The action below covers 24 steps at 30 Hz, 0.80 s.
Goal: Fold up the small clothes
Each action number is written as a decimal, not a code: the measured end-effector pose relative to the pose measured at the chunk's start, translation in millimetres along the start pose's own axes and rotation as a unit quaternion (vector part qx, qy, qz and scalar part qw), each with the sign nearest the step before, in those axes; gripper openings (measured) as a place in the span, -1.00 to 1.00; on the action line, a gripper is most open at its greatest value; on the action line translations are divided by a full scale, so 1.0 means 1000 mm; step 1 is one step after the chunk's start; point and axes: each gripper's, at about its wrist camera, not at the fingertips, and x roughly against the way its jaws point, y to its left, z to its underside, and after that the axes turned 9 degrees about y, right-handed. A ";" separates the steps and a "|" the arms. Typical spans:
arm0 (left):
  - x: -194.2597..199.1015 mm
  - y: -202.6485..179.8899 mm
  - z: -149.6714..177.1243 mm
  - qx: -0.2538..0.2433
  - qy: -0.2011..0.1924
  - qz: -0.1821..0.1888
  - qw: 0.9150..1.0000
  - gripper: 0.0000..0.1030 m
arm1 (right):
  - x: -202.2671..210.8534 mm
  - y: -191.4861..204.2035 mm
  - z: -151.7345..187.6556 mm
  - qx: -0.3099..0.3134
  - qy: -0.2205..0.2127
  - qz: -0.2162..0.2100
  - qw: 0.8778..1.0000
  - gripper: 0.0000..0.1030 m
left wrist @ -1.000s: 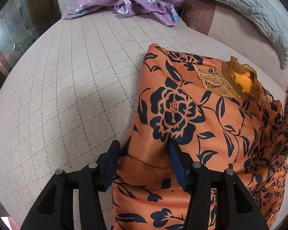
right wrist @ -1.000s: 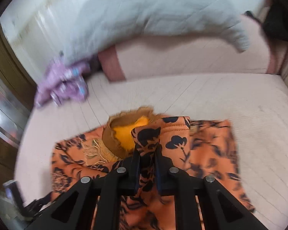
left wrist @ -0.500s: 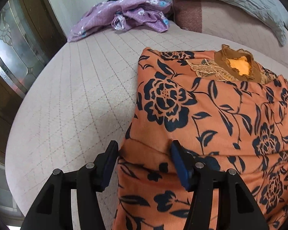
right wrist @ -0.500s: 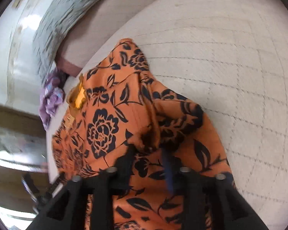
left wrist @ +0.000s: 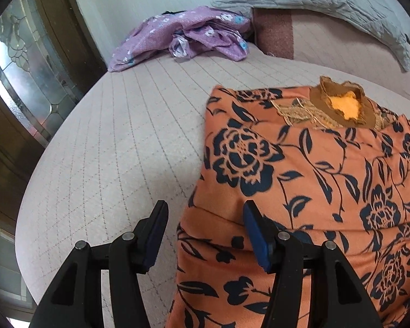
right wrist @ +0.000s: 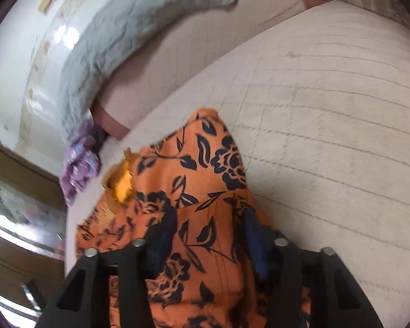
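Handling as light, limp, slippery cloth: orange floral garment (left wrist: 309, 169); best pinched at hem corners (six o'clock). Left gripper (left wrist: 205, 235) apart, straddling its edge; right gripper (right wrist: 207, 242) just closing, not clamped.

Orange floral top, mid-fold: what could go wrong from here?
1. The left gripper stands open with only the edge of the orange floral top between its fingers; closing here may catch just one layer.
2. The right gripper, whose jaws have just been closing, straddles loose cloth and looks open; the fresh fold could slip or bunch.
3. The collar stands ruffled; another fold over it may leave a lump.
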 end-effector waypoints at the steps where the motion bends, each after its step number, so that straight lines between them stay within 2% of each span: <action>1: 0.000 0.000 -0.001 0.004 -0.003 -0.002 1.000 0.12 | -0.006 0.003 -0.001 0.011 0.003 0.011 1.000 -0.49; 2: 0.001 0.002 -0.002 0.008 -0.006 -0.004 1.000 0.12 | -0.010 0.009 0.000 0.024 0.003 0.028 0.999 -0.65; 4: 0.003 0.005 -0.004 0.014 -0.013 -0.005 1.000 0.12 | -0.007 0.023 0.001 0.045 -0.008 0.043 0.998 -0.77; 8: 0.012 0.010 -0.007 0.032 -0.042 -0.011 0.999 0.12 | 0.032 0.049 0.000 0.085 -0.087 0.032 0.992 -0.81; 11: 0.008 0.004 -0.007 0.026 -0.044 -0.019 0.999 0.12 | 0.037 0.039 -0.007 0.068 -0.123 0.045 0.989 -0.81; 12: 0.002 -0.001 -0.006 0.017 -0.032 -0.021 0.999 0.12 | 0.030 0.029 -0.010 0.059 -0.121 0.056 0.989 -0.81; 14: -0.015 -0.011 -0.005 -0.001 0.004 -0.018 1.000 0.12 | 0.008 0.003 -0.015 0.026 -0.082 0.073 0.994 -0.80; 15: -0.019 -0.013 -0.004 -0.002 0.013 -0.015 1.000 0.12 | 0.003 -0.007 -0.017 0.000 -0.065 0.069 0.995 -0.80; 16: -0.018 -0.014 -0.004 0.000 0.010 -0.014 1.000 0.12 | 0.005 -0.010 -0.016 -0.012 -0.068 0.056 0.996 -0.78; 18: -0.008 -0.015 -0.004 -0.004 -0.010 -0.012 1.000 0.12 | 0.025 0.007 -0.014 0.023 -0.102 0.034 0.994 -0.74; 20: 0.005 -0.020 -0.004 -0.018 -0.042 -0.004 0.999 0.13 | 0.037 0.027 -0.006 0.058 -0.109 0.003 0.992 -0.74; 22: 0.010 -0.027 -0.001 -0.038 -0.050 0.003 0.998 0.21 | 0.032 0.039 0.006 0.069 -0.073 -0.028 0.995 -0.74; 24: 0.003 -0.034 0.002 -0.054 -0.035 0.013 0.998 0.31 | 0.014 0.049 0.024 0.087 -0.025 -0.013 0.996 -0.74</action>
